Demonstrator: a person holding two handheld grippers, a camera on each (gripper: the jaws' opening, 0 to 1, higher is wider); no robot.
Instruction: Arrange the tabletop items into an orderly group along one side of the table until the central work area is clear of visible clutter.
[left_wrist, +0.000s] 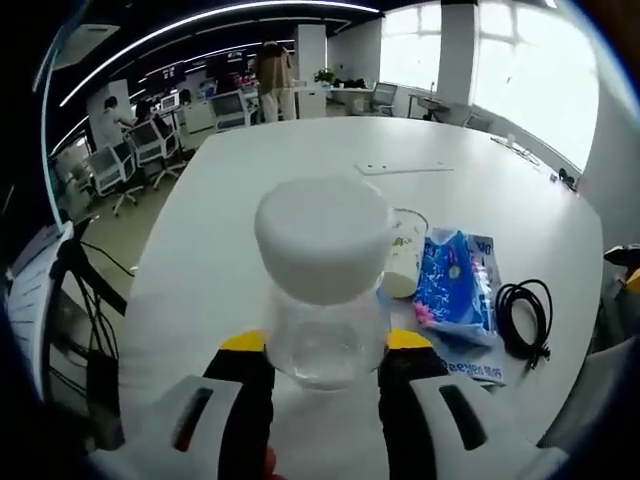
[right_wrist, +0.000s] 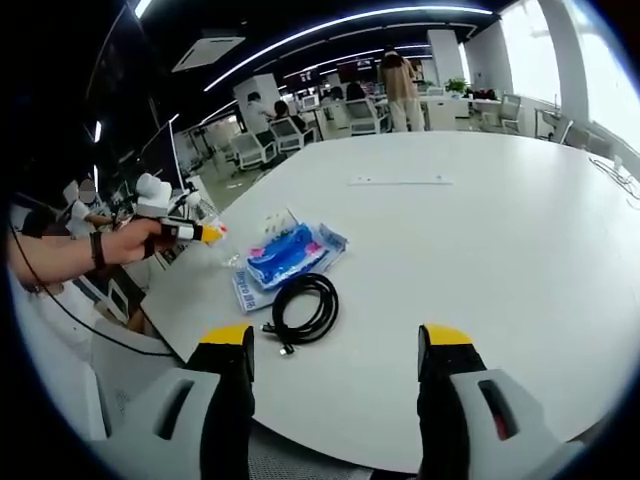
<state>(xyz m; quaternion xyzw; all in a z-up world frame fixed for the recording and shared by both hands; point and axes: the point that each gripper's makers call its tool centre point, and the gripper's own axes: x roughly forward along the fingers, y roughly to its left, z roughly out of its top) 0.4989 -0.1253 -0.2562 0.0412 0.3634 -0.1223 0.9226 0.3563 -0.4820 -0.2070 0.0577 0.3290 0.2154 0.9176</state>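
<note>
In the left gripper view, the left gripper (left_wrist: 326, 352) is closed on a clear plastic jar (left_wrist: 325, 285) with a white lid (left_wrist: 322, 236); the jar's transparent body is pinched between the two yellow-tipped jaws and is held upright above the white table (left_wrist: 300, 160); just behind the jar, on the table, a pale cup (left_wrist: 404, 256) with a small printed pattern is seen, partly hidden by the lid; beside the cup lies a blue printed packet (left_wrist: 455, 282) resting on a flat printed sheet (left_wrist: 474, 362), and next to these, toward the table's edge, a coiled black cable (left_wrist: 524, 315) is laid. In the right gripper view, the right gripper (right_wrist: 335, 350) is held wide open, with nothing between its jaws, above the near edge of the table (right_wrist: 480, 230); the coiled black cable (right_wrist: 305, 308) lies just beyond its left jaw, touching the sheet under the blue packet (right_wrist: 285, 254), which sits a little further away; the left gripper (right_wrist: 170, 232) is seen at the far left beside the table's edge, gripped by a person's hand (right_wrist: 128, 242), with the white lid (right_wrist: 152, 189) visible above it; office chairs (right_wrist: 262, 145) and a standing person (right_wrist: 401, 88) are seen beyond the table.
</note>
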